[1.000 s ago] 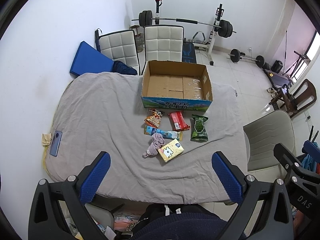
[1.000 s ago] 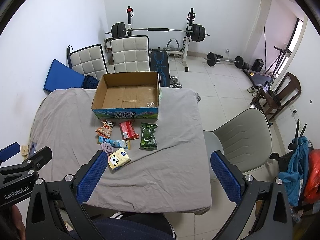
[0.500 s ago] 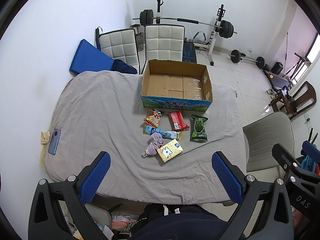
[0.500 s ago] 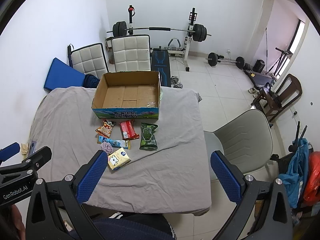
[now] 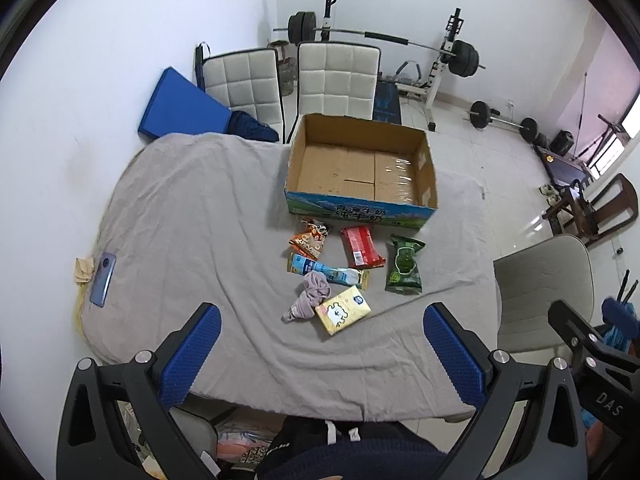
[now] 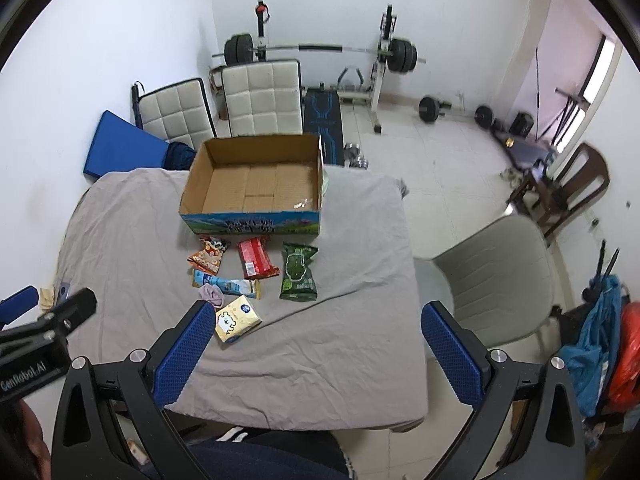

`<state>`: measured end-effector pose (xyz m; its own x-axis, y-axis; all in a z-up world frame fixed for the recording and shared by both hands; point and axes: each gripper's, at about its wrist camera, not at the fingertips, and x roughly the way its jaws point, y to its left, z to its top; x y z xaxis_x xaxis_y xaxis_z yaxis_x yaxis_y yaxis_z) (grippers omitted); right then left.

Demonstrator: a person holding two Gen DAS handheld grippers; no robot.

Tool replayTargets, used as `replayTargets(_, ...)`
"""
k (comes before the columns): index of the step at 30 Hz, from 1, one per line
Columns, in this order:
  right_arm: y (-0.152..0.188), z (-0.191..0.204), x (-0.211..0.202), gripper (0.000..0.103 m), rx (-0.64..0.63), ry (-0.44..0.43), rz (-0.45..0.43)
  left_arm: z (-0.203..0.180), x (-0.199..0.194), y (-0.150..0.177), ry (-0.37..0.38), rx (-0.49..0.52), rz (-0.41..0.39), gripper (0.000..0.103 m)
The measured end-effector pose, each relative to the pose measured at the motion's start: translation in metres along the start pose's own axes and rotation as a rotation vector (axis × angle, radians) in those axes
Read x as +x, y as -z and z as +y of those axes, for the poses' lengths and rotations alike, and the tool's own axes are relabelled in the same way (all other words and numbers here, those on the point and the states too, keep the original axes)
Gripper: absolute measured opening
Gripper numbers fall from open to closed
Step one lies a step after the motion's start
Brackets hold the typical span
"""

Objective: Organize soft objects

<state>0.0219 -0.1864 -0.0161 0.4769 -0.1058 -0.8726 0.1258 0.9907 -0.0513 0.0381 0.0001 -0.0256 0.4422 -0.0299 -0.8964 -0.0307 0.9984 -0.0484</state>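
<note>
Cardboard box [image 5: 362, 208]: Chinese print | right gripper [image 5: 592, 344]: "DAS" | left gripper [image 6: 36, 344]: "GenRobot.AI"

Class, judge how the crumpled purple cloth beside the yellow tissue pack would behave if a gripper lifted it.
The purple cloth lies bunched in folds, so it will probably droop limply. It looks light and unlikely to roll. It touches the yellow tissue pack, which might shift.

Crumpled purple cloth [image 5: 310, 294] touches yellow tissue pack [image 5: 343, 309].
</note>
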Motion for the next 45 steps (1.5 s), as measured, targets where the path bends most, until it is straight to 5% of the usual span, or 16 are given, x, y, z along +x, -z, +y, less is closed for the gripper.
replayTargets(7, -0.019, -0.015, 0.112, 0.103, 0.059, -0.029, 0.144, 0.016, 0.106, -0.021, -0.041, -0.011, 0.118, 0.103)
replayTargets(14, -0.023, -0.006, 0.289, 0.102, 0.063, -0.072, 0.344, 0.029, 0.233, -0.047, -0.077, 0.012, 0.210, 0.103)
replayTargets(22, -0.018, 0.026, 0.443, 0.098, 0.063, -0.051, 0.482, 0.021, 0.368, -0.066, -0.093, 0.112, 0.341, 0.101)
replayTargets(30, -0.002, 0.033, 0.504, 0.086, 0.122, -0.051, 0.574, 0.020, 0.438, -0.065, -0.079, 0.161, 0.438, 0.099)
replayTargets(34, 0.005, 0.035, 0.521, 0.069, 0.130, -0.047, 0.608, 0.024, 0.454, -0.064, -0.085, 0.187, 0.464, 0.056)
replayTargets(41, 0.011, 0.049, 0.530, 0.045, 0.086, -0.034, 0.600, 0.046, 0.445, -0.061, -0.073, 0.135, 0.452, 0.043)
replayTargets(45, 0.012, 0.049, 0.522, 0.042, 0.067, -0.031, 0.592, 0.064, 0.424, -0.061, -0.087, 0.102, 0.428, 0.040)
